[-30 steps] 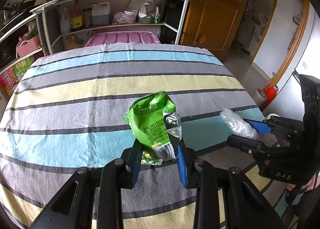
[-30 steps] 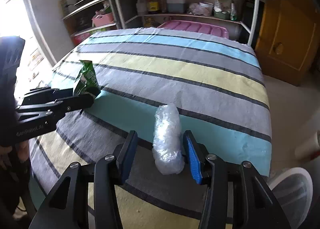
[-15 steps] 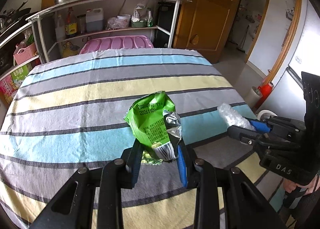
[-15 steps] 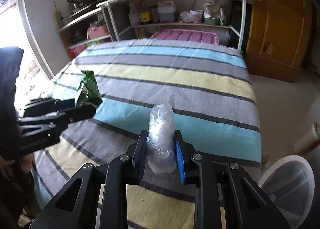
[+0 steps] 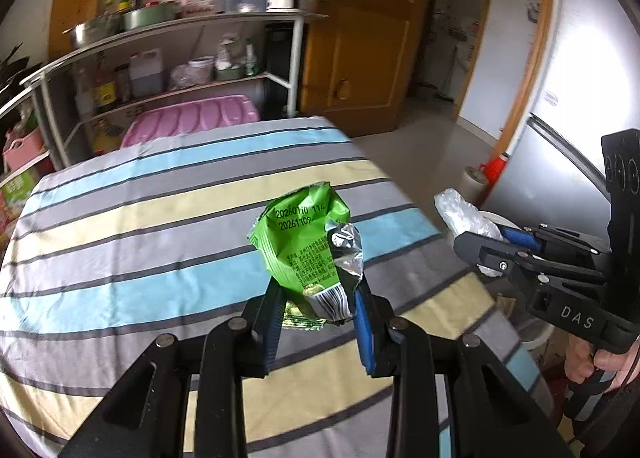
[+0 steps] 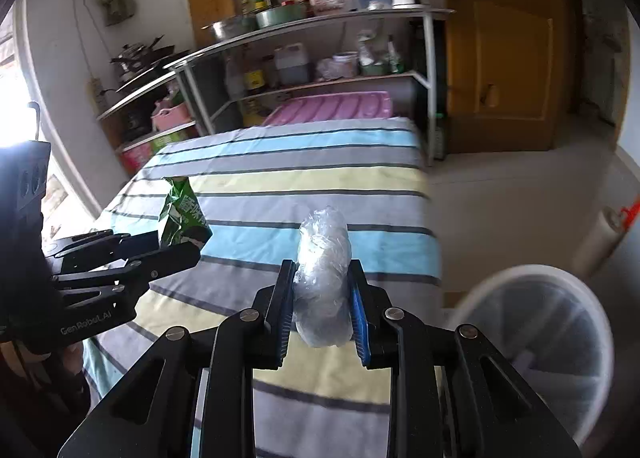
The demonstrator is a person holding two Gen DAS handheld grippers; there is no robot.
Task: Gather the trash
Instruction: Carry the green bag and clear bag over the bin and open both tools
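Trash here means 2 pieces, each clamped in its own gripper above the striped tablecloth (image 5: 132,225). In the left wrist view the left gripper (image 5: 318,312) has its 2 fingers drawn narrow against the lower end of a crumpled green snack wrapper (image 5: 304,246), which stands up from the jaws with printed date digits near its top and a torn silver flap on its right side; the wrapper is clear of the cloth. In the right wrist view the right gripper (image 6: 322,308) pinches a wad of clear plastic film (image 6: 322,278) between its black pad and its blue pad; its jaws have just been closing, and the wad now sits pressed between them, upright and lifted off the table. A white bin (image 6: 536,342) stands on the floor just beside the table's right edge, below and to the right of that gripper. Each gripper shows in the other's view, well apart, with a hand (image 5: 596,358) wrapped around the right one's handle. Behind the table a metal shelf rack (image 6: 312,57) holds bottles and pots.
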